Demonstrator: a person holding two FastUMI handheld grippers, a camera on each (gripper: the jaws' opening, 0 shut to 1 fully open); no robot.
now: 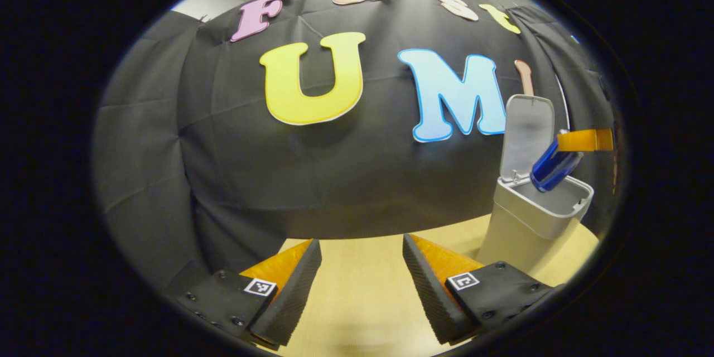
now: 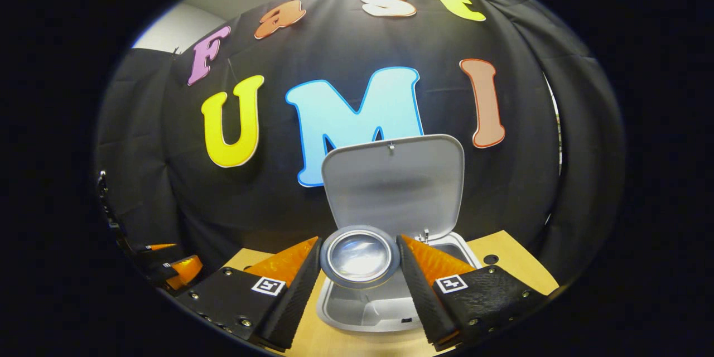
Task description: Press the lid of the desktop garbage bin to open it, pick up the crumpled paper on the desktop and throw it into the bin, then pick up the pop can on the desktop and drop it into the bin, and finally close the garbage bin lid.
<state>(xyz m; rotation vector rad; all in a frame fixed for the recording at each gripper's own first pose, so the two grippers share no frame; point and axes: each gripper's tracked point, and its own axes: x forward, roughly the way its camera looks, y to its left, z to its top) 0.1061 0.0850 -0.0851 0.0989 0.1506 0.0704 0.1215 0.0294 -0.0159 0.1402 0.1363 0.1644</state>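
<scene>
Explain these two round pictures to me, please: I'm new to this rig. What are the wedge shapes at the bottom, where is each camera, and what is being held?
Each picture comes from a camera riding on a hand-held two-finger gripper, looking forward along its fingers. Those fingers are the wedges at the bottom.

In the left gripper view, the left gripper is open with nothing between its fingers, over the wooden table. Off to the side stands the bin with its lid raised. The other gripper's finger holds the blue can tilted over the bin's mouth.

In the right gripper view, the right gripper is shut on that can; you see its round silver end. Below and behind it is the open bin and the upright lid. The can is not yet dropped. I can't spot the crumpled paper on the table.
</scene>
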